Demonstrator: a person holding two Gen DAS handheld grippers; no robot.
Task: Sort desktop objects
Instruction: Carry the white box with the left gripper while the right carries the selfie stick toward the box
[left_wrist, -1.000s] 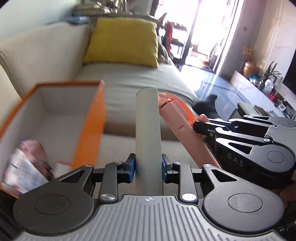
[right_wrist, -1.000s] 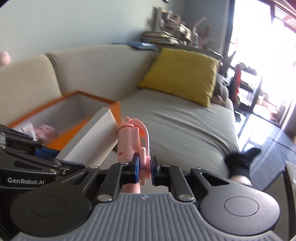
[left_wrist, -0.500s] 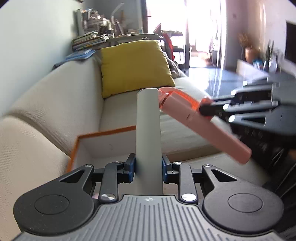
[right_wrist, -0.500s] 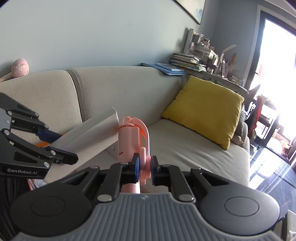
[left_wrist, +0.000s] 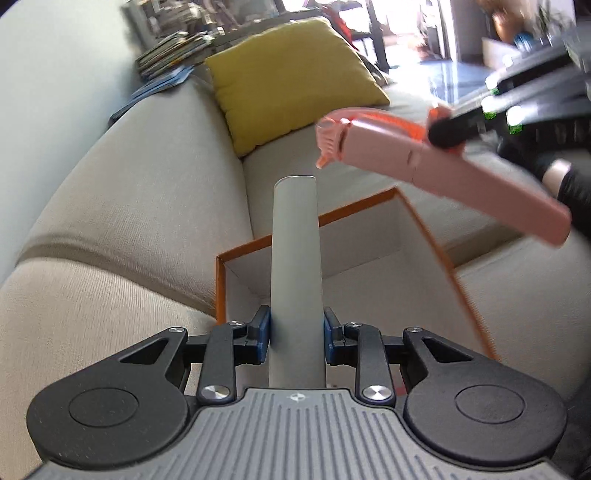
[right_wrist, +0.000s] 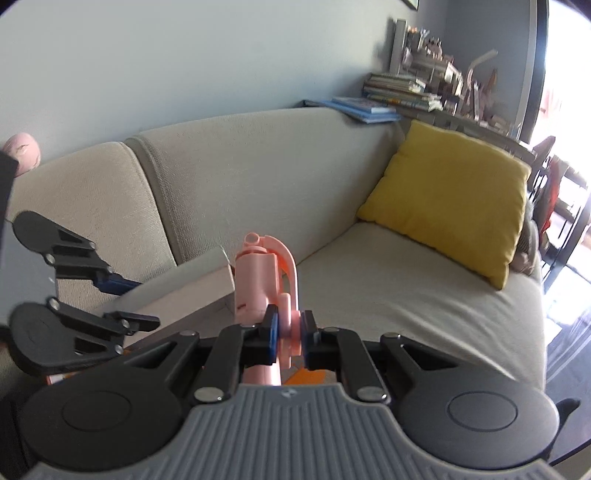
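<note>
My left gripper (left_wrist: 295, 334) is shut on a long grey-white flat box (left_wrist: 294, 273) and holds it upright over an orange box (left_wrist: 424, 236) with a white inside that sits on the sofa. My right gripper (right_wrist: 289, 329) is shut on a pink bottle-like object with an orange handle (right_wrist: 258, 280). In the left wrist view the pink object (left_wrist: 424, 166) hangs above the orange box's right side, held by the right gripper (left_wrist: 454, 129). In the right wrist view the left gripper (right_wrist: 122, 302) holds the grey box (right_wrist: 184, 295) at the left.
A beige sofa (right_wrist: 258, 155) fills both views, with a yellow cushion (right_wrist: 454, 195) on its right seat. Books are stacked (right_wrist: 399, 92) on a shelf behind the sofa back. A person's dark-socked foot (left_wrist: 569, 177) is at the right edge.
Both grippers have risen and swung left with their objects. The orange box now lies below and ahead of the left gripper, and the pink object has moved above its right side.
</note>
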